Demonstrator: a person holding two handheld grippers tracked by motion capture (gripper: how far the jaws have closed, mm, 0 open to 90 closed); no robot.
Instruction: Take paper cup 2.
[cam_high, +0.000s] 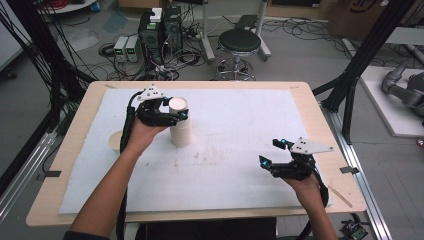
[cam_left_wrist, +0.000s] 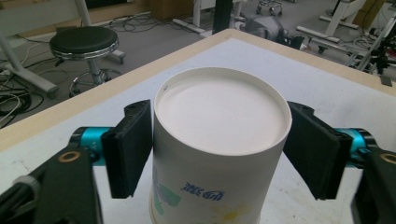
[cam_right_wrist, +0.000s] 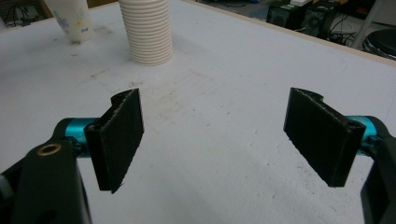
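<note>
A stack of upside-down white paper cups (cam_high: 180, 131) stands left of the middle of the white mat (cam_high: 240, 125); its ribbed lower part (cam_right_wrist: 147, 35) is in the right gripper view too. My left gripper (cam_high: 176, 113) holds the topmost cup (cam_left_wrist: 219, 140), which has blue print, with both pads (cam_left_wrist: 130, 149) against its sides just below the base. My right gripper (cam_high: 272, 151) hovers open over bare mat at the right front, and nothing sits between its fingers (cam_right_wrist: 119, 140).
A single printed cup (cam_high: 115, 142) stands upright at the mat's left edge, partly behind my left forearm; it is also seen as the printed cup (cam_right_wrist: 71, 18) left of the stack. Beyond the table's far edge are a black stool (cam_high: 240, 42), computer boxes and cables.
</note>
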